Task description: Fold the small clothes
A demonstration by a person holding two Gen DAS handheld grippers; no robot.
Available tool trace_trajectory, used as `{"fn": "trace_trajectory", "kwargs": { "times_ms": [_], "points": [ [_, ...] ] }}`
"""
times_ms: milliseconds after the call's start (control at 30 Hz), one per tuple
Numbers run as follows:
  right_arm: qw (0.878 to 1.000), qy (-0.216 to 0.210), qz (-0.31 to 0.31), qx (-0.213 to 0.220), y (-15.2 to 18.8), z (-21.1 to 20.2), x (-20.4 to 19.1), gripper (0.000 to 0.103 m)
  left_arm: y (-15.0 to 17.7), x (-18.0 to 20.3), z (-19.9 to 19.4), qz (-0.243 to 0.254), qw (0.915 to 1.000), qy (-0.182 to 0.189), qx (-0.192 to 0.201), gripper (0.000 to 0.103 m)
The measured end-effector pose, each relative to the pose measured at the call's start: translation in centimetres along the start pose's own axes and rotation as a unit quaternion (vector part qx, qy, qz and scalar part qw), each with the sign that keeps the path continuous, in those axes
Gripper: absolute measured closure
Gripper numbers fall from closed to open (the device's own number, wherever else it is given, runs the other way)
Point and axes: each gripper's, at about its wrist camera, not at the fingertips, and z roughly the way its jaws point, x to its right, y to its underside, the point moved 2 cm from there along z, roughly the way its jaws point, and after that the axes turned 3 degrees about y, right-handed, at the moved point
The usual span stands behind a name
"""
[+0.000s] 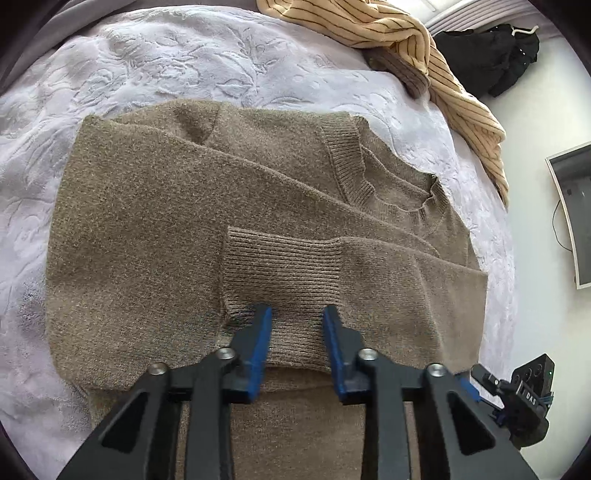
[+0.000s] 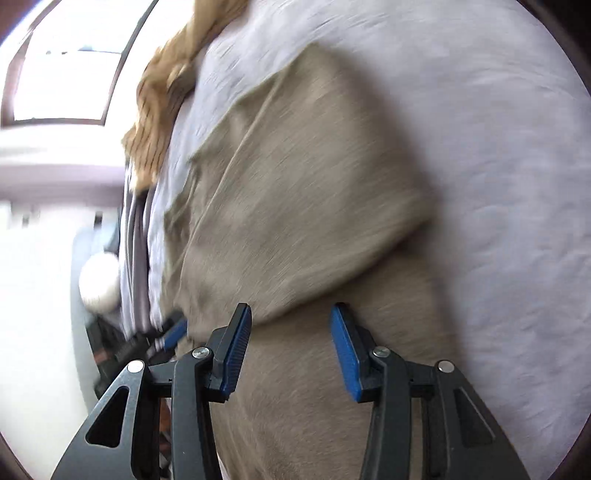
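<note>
The brown knit sweater (image 1: 177, 221) lies flat on the pale embossed bedspread (image 1: 177, 62), both sleeves folded across its body. The left gripper (image 1: 297, 314) comes down over the ribbed cuff (image 1: 284, 266) of the nearer sleeve, its blue pads (image 1: 262, 332) narrowly parted with a strip of cuff between them; whether they press on the knit cannot be told. The right gripper (image 2: 291, 314) hovers over the sweater's body (image 2: 314, 177) with jaws apart, holding nothing; that view is blurred. A striped tan garment (image 1: 406, 33) lies at the bed's far edge.
</note>
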Motion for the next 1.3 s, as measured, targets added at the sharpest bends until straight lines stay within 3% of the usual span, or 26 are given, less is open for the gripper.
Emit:
{"fn": "trace_trajectory", "kwargs": {
  "times_ms": [67,100,167,333,433,500,600,667,733,800,967,1167,1300],
  "points": [
    [0.999,-0.015,0.032,0.023,-1.2,-0.6,1.4,0.055,0.1,-0.2,-0.2,0.001,1.0,0.007,-0.002,0.098],
    [0.998,-0.02,0.042,0.032,-1.8,-0.8,1.9,0.055,0.1,-0.3,-0.4,0.004,1.0,0.005,-0.001,0.098],
    [0.997,-0.022,0.048,0.049,-3.0,-0.8,1.8,0.093,0.5,-0.2,-1.0,0.014,0.9998,-0.008,0.007,0.098],
    [0.998,0.01,-0.033,0.057,-4.6,-2.7,0.5,0.096,1.7,0.1,-1.3,0.046,0.9979,-0.043,0.013,0.098],
    [0.998,0.046,-0.039,0.033,-4.7,-2.2,2.5,0.096,2.1,-0.7,-1.1,0.037,0.9981,-0.049,0.006,0.102],
    [0.999,0.037,-0.024,0.025,-4.6,-2.1,3.8,0.096,2.3,-1.0,-1.9,0.037,0.9979,-0.052,0.013,0.102],
    [1.0,0.024,-0.007,0.019,-4.3,-2.7,4.6,0.091,2.3,-1.1,-2.7,0.05,0.993,-0.104,0.024,0.102],
    [0.999,0.025,-0.016,0.011,-3.8,-3.0,4.0,0.081,2.3,-1.0,-2.9,0.062,0.9906,-0.12,0.02,0.102],
    [0.999,0.026,-0.032,0.007,-3.2,-3.6,3.2,0.059,2.4,-1.1,-3.0,0.069,0.9886,-0.133,0.017,0.102],
    [0.998,0.032,-0.047,0.014,-2.7,-4.5,2.4,0.054,2.4,-1.2,-2.9,0.069,0.9881,-0.137,0.01,0.102],
    [0.993,0.062,-0.079,0.055,-3.6,-6.6,1.0,0.054,2.1,-0.2,-2.9,0.081,0.9874,-0.135,0.018,0.102],
    [0.992,0.082,-0.064,0.076,-9.1,-4.9,0.9,0.054,1.5,0.7,-1.7,0.08,0.9879,-0.132,0.017,0.102],
    [0.998,0.045,-0.024,0.04,-12.4,-2.0,2.0,0.054,1.5,1.1,-0.7,0.079,0.9878,-0.134,0.01,0.102]
  ]
}}
